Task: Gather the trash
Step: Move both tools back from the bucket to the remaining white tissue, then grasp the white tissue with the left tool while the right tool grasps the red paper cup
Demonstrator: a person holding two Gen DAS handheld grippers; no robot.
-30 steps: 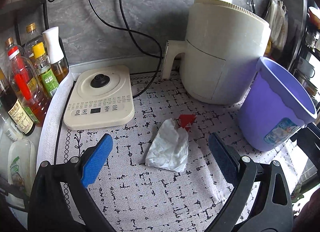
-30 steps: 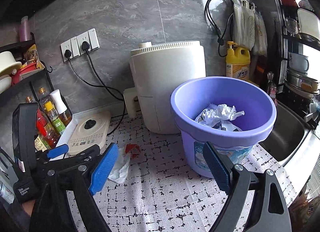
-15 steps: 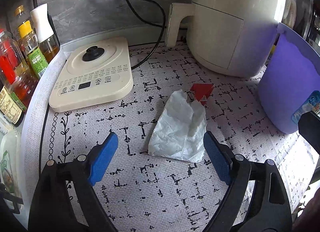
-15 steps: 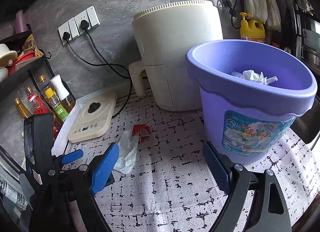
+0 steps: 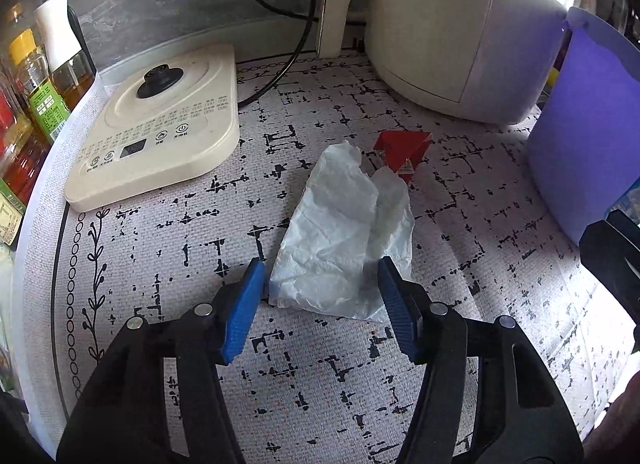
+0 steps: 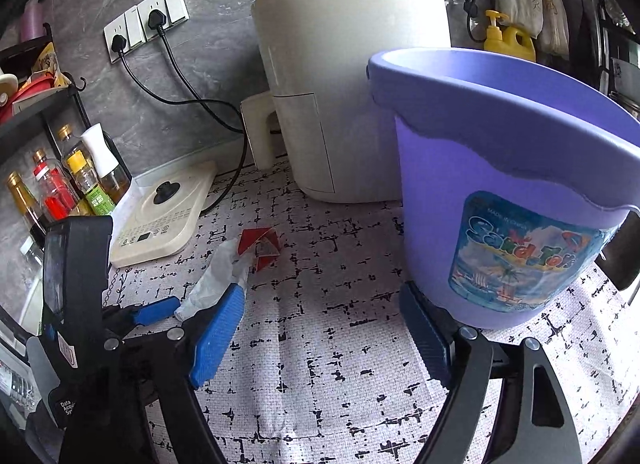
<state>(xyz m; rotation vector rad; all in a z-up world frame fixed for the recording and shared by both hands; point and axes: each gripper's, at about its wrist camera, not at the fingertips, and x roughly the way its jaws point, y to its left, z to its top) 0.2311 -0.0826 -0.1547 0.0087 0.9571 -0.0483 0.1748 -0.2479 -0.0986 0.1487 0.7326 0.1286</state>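
The crumpled white tissue (image 5: pixel 344 236) lies flat on the bench mat (image 5: pixel 320 364), its near edge between the blue pads of the left gripper (image 5: pixel 322 296) — spread, not yet pinching. Just beyond it sits a red wrapper (image 5: pixel 402 148). The right gripper (image 6: pixel 324 340), also spread, hangs beside the purple bucket (image 6: pixel 500 168), holding nothing.

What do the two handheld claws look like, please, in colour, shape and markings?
Both are alike: the left claw and right claw have matte black, angular plastic arms with silver rivets at the pivots. Each finger ends in a flat, ribbed blue pad. In the right wrist view, the left unit's black body carries a white label with partly readable text. No sleeves or cables show.
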